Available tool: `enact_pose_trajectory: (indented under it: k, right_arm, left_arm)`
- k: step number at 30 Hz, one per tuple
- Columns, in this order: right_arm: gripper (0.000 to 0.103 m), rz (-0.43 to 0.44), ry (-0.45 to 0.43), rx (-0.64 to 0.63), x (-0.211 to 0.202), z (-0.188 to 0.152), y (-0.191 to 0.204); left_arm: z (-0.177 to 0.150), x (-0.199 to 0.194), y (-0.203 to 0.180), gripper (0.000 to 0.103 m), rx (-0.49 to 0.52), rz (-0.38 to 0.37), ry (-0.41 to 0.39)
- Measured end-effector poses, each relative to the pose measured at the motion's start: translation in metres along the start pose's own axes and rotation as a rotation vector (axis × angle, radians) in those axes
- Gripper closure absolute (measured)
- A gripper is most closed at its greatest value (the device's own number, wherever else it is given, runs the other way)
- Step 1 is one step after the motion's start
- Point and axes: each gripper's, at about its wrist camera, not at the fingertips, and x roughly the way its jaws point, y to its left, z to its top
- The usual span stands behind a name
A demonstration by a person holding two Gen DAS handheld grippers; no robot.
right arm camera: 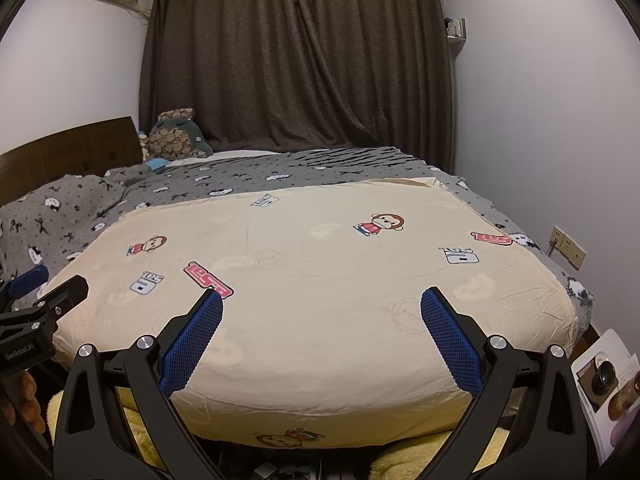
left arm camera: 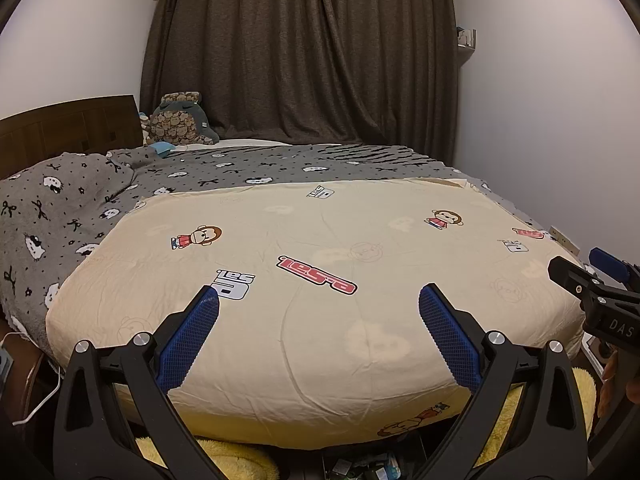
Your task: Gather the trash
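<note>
Two tools hung side by side over the foot of the bed, both with their blue-padded fingers spread wide and nothing between them: the left tool (left arm camera: 319, 296) in its own camera, the right tool (right arm camera: 322, 298) in its own, each also showing at the edge of the other's view. Beyond the fingertips, toward twelve o'clock, lay the cream quilt (left arm camera: 320, 240) printed with cartoon monkeys, smooth and bare of any litter, then the grey patterned blanket (left arm camera: 80, 200), a plush toy (left arm camera: 182, 120) against the headboard at about eleven o'clock, and the dark curtain (left arm camera: 300, 48). What looked like the trash (left arm camera: 364, 468) sat at six o'clock, low under the foot of the quilt: a small huddle of wrappers or little packets on the floor, partly hidden by the tools' frames and too dim to name piece by piece. Judging by its look, it would be light, thin and crinkly, likely to slip or fold, so each piece would best be pinched at an edge or corner that stands up. No bin or bag showed in either view, so where the pieces should go could not be told.
</note>
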Motion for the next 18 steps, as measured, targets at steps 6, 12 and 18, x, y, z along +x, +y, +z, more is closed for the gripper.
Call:
enact_pose_trajectory:
  k: [6, 12, 18]
  right_arm:
    - [0.004, 0.001, -0.003, 0.005, -0.0005, -0.0003, -0.0009]
    - [0.004, 0.0, -0.002, 0.004, -0.0007, 0.0, -0.0013]
    - [0.004, 0.0, -0.003, 0.005, -0.0011, 0.0, -0.0017]
  left_arm:
    - [0.0003, -0.0004, -0.0002, 0.008, -0.001, 0.005, 0.001]
    - [0.0006, -0.0004, -0.0001, 0.008, -0.002, 0.01, 0.002]
    - [0.0003, -0.0003, -0.0002, 0.008, -0.001, 0.011, 0.003]
